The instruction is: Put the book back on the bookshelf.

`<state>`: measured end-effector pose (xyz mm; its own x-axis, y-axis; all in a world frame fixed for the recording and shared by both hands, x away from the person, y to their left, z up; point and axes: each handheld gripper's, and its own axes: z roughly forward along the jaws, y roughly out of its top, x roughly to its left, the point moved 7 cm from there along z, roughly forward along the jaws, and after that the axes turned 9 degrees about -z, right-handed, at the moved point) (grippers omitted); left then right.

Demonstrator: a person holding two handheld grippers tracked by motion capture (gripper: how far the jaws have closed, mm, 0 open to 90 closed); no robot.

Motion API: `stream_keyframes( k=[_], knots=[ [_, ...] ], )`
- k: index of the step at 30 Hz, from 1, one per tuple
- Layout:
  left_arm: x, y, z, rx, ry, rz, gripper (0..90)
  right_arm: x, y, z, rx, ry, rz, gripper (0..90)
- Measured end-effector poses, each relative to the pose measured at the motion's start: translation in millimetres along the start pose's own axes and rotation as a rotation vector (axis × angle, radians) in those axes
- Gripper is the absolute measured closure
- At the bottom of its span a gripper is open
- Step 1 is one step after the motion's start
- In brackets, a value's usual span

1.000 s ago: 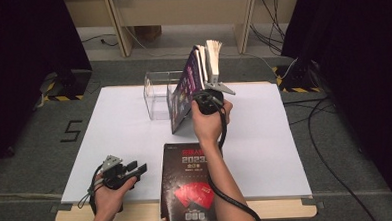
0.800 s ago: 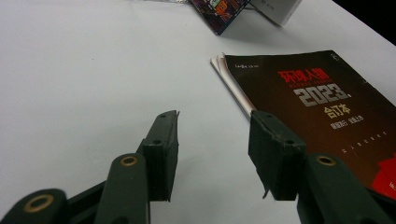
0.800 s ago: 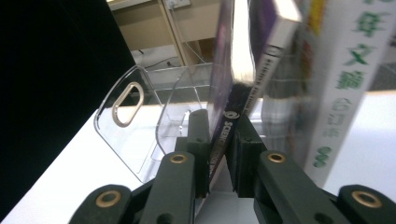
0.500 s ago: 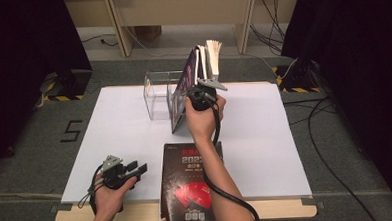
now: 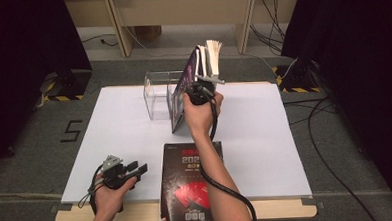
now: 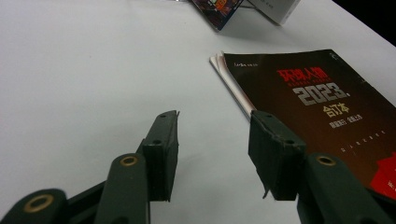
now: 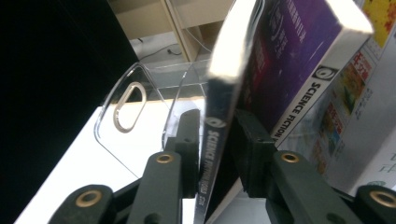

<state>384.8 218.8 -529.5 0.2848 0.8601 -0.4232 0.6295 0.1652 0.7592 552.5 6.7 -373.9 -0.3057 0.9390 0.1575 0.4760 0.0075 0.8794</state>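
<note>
Up at the far edge of the bench, in the high view, the right claw reaches into a row of upright books that lean against a clear acrylic holder. Near the front left corner the left claw rests on the white surface, its jaws apart with nothing between them. A dark magazine lies flat at the front edge, between the two forearms.

Seen from the left gripper view, the left claw stands open over bare bench, and the magazine lies just beside its right jaw, cover up.

From the right gripper view, the right claw straddles a thin purple book, spine toward the camera; the jaws have just been opening, and a sliver of gap shows at each pad, so the grip looks slack. Thicker books stand just beside it, and the clear holder rises behind.
</note>
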Motion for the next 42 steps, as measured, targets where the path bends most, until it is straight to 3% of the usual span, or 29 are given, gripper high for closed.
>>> stream_keyframes(
  k=[4,9,16,33,36,42],
  knots=[
    [-0.2,-0.2,0.3,0.001,0.0,0.0,52.2,-0.5,0.5,0.5,0.008,-0.016,-0.023,81.6],
    [-1.0,-0.6,0.7,0.001,-0.003,0.001,52.2,2.8,0.2,0.1,-0.013,0.008,-0.014,84.2],
    [0.7,0.3,0.1,-0.002,-0.002,0.001,52.2,13.1,7.2,0.9,-0.095,0.018,-0.061,84.5],
    [1.0,1.2,-0.5,-0.005,-0.007,0.004,52.2,8.6,44.1,-5.4,-0.271,-0.026,-0.054,84.6],
    [0.7,0.9,0.0,-0.002,-0.009,0.004,52.2,8.6,43.0,1.4,-0.281,-0.036,-0.056,84.5],
    [1.6,1.9,-1.4,-0.006,-0.014,0.006,52.2,10.9,26.4,23.3,-0.242,-0.04,-0.064,84.3]
  ],
)
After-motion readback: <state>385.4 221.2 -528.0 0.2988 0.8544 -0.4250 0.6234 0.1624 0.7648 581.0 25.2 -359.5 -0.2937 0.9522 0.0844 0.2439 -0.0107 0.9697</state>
